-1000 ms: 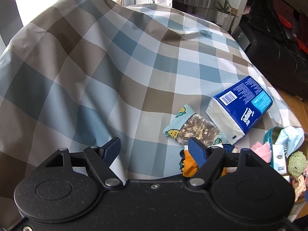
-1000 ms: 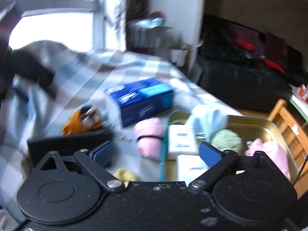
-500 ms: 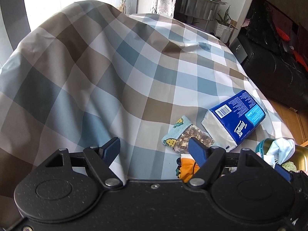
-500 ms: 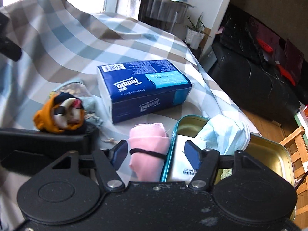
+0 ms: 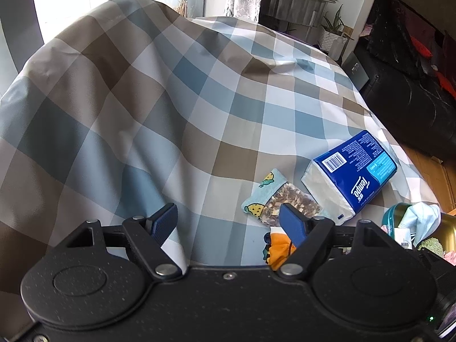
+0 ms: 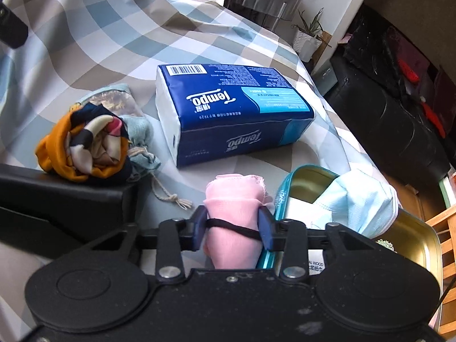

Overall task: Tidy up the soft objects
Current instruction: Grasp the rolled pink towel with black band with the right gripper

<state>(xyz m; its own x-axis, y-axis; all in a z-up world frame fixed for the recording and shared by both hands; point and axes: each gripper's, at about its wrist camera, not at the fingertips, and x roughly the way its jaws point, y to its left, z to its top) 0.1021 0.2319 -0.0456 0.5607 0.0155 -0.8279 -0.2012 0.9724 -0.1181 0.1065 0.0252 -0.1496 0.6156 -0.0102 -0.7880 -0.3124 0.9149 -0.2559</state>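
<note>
Step in hand: grasp of the pink cloth roll (image 6: pixel 234 216). The right tool (image 6: pixel 232 226) has its jaws closed on the roll, one pad pressing each side at the level of the black elastic band (image 6: pixel 228 225) that binds it. The roll rests on the checked cloth (image 6: pixel 114 42) covering the counter, touching the outer wall of the teal tin (image 6: pixel 280 196).

The left tool (image 5: pixel 228 221) hovers over the checked cloth with its jaws about half open and nothing between them. The orange patterned bundle (image 5: pixel 278 246) lies just behind its right-hand pad.

Other soft items on the counter: the blue tissue pack (image 6: pixel 230 111), the drawstring pouch (image 6: pixel 134 134) lying against the orange bundle, and the dried-flower sachet (image 5: pixel 280 201). Already in the tin: a light blue face mask (image 6: pixel 362 202), a white tissue packet (image 6: pixel 296 208) and a green fuzzy item (image 5: pixel 431 245).

Judged progress: partial; several items remain outside the tin.

Next move, as judged:
1. Lift the roll clear of the tin wall.
2. Carry it over the rim to free space inside.
3. Avoid dragging the mask, which overhangs the rim.
4. Keep the grip light; the roll is compressible and the band may slip
</note>
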